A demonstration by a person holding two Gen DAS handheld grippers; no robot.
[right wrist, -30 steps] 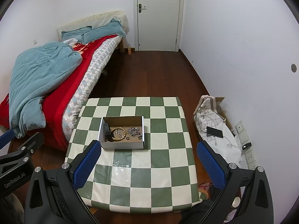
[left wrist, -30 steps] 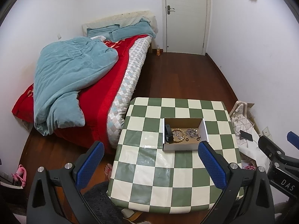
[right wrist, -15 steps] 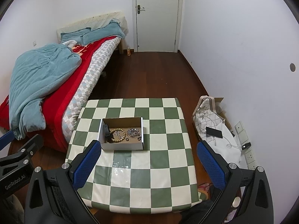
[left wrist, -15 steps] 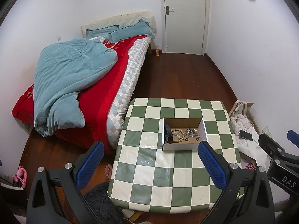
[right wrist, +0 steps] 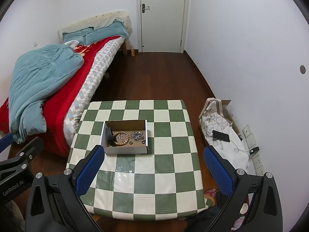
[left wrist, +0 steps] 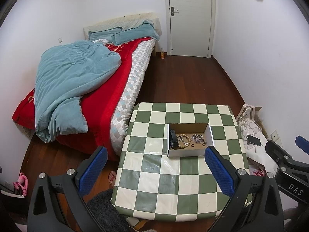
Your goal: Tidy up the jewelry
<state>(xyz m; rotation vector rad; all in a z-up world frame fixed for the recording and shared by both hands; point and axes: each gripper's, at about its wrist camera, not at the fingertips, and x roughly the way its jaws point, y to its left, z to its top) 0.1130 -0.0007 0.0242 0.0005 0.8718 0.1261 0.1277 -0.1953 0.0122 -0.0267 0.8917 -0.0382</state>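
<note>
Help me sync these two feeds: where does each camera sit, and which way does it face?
Left wrist: on the left tongs, looking down over the checkered table at the cardboard box; right tongs at the right edge.
Right wrist: on the right tongs, facing likewise; left tongs at the left edge.
Shared: box, table, bed, door.

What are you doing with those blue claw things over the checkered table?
A person is holding a claw in each hand above the table, getting ready to sort jewelry. The left claw and the right claw are both open and empty, high above the tabletop. Nothing has been picked up yet. The jewelry sits in a small cardboard box: a wooden bead bracelet, a pile of silver chain and a dark object at its left side.
</note>
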